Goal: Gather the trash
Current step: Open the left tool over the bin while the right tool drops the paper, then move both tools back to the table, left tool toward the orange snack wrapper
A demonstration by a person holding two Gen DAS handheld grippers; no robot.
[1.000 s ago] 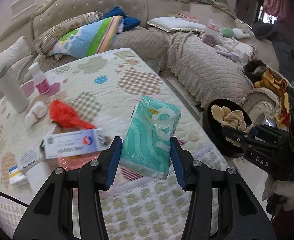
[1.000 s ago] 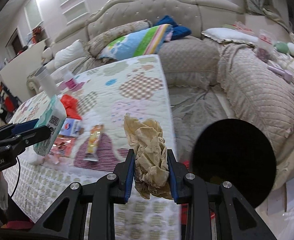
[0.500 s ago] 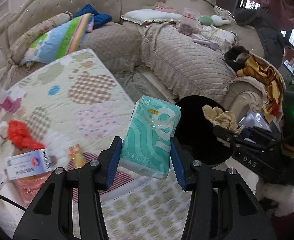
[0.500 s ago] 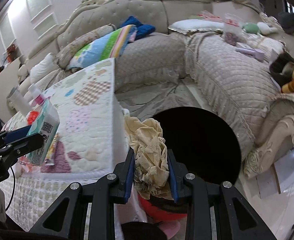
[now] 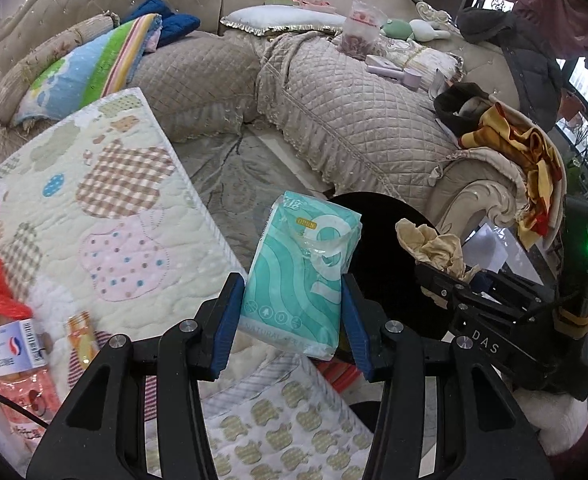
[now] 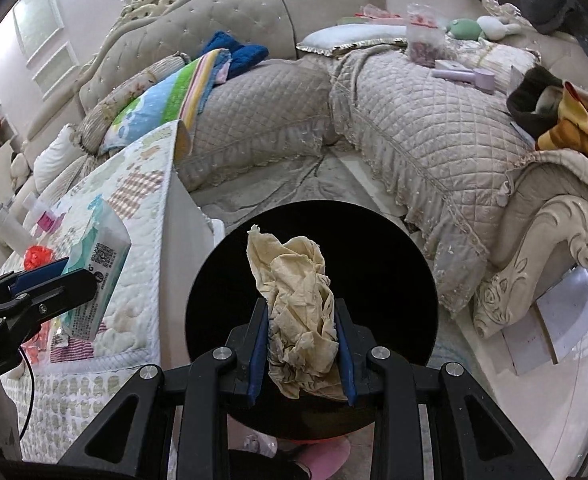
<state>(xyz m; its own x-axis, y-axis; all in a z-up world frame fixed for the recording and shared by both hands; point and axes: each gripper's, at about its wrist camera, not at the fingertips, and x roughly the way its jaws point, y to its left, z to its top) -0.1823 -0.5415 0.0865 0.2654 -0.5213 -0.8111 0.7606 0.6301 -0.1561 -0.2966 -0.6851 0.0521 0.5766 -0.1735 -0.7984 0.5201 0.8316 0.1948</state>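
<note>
Crumpled paper clamped in right gripper, directly over the black bin mouth ahead of its fingers. Tissue pack squeezed in left gripper, bin only partly behind it. Risk: letting go now, the pack could clip the rim or land on the quilted table cover edge beside it. Living room, beige quilted sofa beyond, more litter on table.

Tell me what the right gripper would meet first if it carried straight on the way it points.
Probably the open mouth of the black bin: the right gripper, shut on crumpled paper, points into it, though depth is unclear.
</note>
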